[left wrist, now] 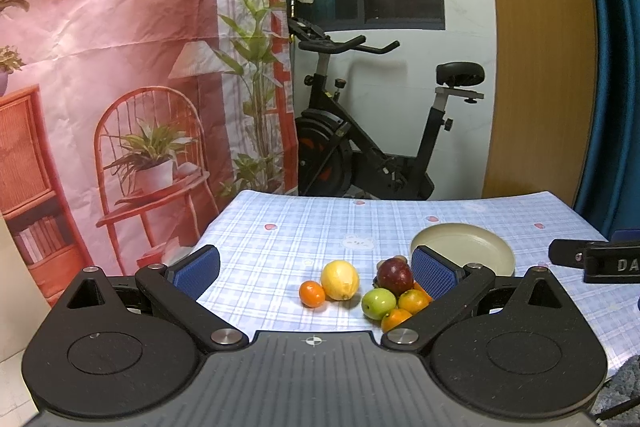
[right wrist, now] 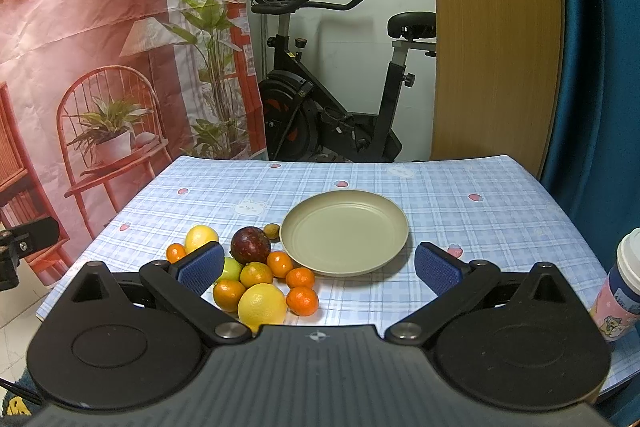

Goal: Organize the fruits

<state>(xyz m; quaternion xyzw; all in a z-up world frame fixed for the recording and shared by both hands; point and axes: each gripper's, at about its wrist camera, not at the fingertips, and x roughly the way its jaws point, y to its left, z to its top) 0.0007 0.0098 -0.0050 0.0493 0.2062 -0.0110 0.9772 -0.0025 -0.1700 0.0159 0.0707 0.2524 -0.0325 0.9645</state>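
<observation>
Left wrist view: the left gripper [left wrist: 316,263] hovers above the near edge of the table [left wrist: 280,227], its blue pads spread wide and holding nothing. The fruits lie ahead and slightly right of its centre line: a lemon [left wrist: 340,280] with a small orange [left wrist: 312,293] touching it, then a tighter cluster of a dark red fruit [left wrist: 395,275], a green one [left wrist: 378,303] and more oranges partly hidden behind the right finger. The plate [left wrist: 480,247] sits beyond that finger, empty.

Right wrist view: the right gripper [right wrist: 320,267] is likewise wide apart and empty. The plate [right wrist: 344,239] lies straight ahead between its fingers; the pile is to the left, just beside the plate's left rim, with a big lemon [right wrist: 262,307] nearest the camera and the dark fruit [right wrist: 251,245] farther back. A cup [right wrist: 624,287] stands at far right.

Judging by this, the left gripper points more squarely at the outlying lemon and orange, the right at the plate.
</observation>
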